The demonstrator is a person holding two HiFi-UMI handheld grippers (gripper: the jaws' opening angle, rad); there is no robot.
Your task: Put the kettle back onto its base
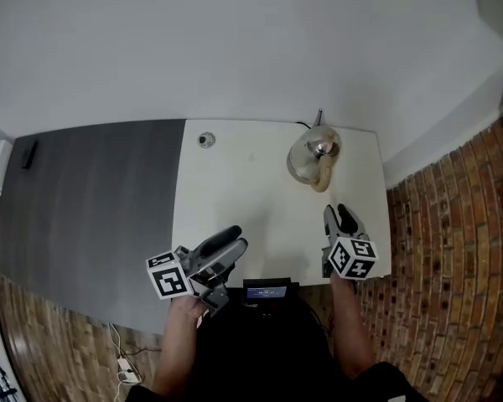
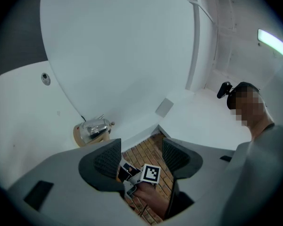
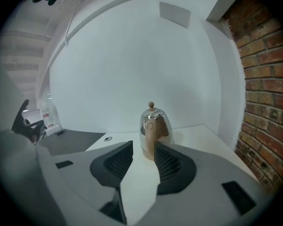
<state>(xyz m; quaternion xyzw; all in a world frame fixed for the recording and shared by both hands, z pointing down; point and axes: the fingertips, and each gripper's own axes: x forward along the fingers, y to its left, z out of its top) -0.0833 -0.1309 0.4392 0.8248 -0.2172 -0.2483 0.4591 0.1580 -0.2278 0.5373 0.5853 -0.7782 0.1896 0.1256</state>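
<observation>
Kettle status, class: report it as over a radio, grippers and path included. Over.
Left gripper open, empty. Right gripper open, empty, pointing at kettle. Kettle upright at far right of white table, not gripped. Nothing between right gripper and kettle.

a bare office or lab room: white table (image 1: 235, 182), grey table (image 1: 92, 199) beside it, blank white wall (image 1: 235, 40), brick-patterned floor (image 1: 453, 249).

Shiny kettle (image 1: 313, 153) upright; on white table (image 1: 235, 191)

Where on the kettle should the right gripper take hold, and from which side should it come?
Probably the tan handle, approached from the table's near edge: the kettle stands upright with that vertical handle facing the open right gripper, narrow enough for its jaws.
</observation>
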